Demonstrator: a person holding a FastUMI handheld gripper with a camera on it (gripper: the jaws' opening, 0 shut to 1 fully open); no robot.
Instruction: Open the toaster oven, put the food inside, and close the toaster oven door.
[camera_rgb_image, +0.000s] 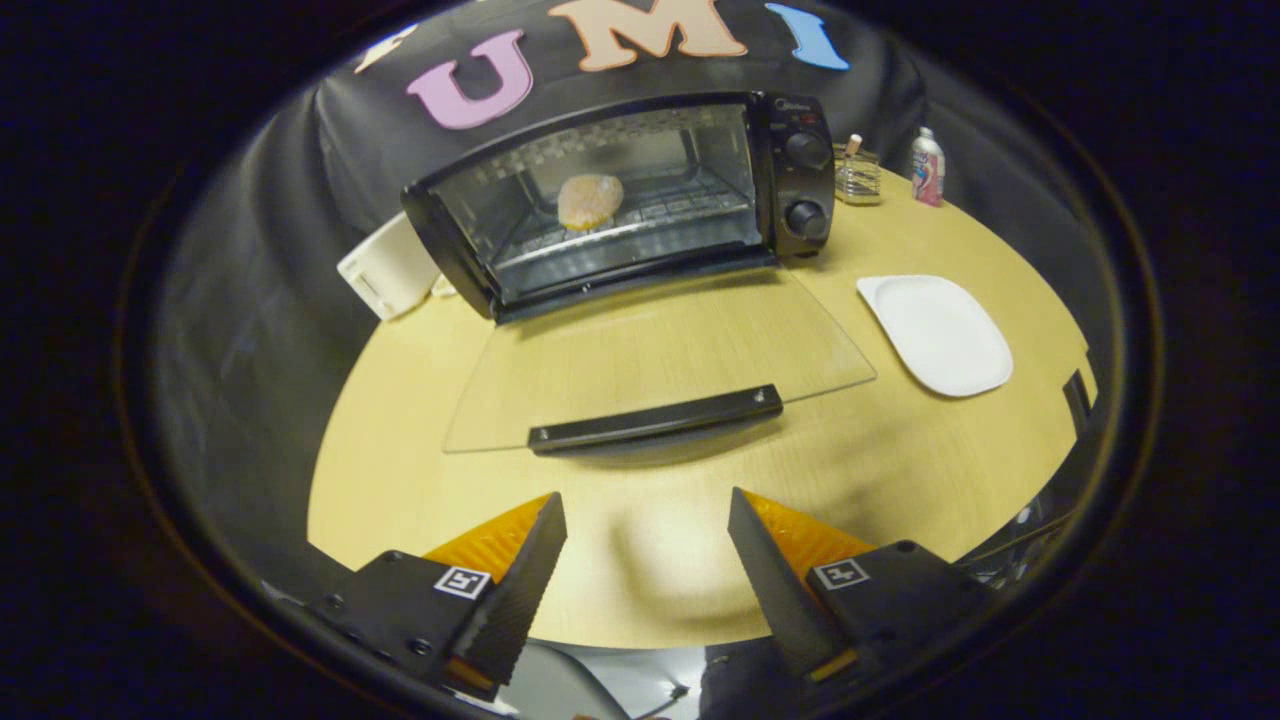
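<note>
Glass door before spread claw

No legible text, toaster oven brand blurred

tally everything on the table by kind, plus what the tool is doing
toaster oven, door down: 1
food on its rack: 1
white plate: 1
bottle: 1
clear holder: 1
white box beside the oven: 1
total: 6
tool: open, holding nothing, short of the door handle
</note>
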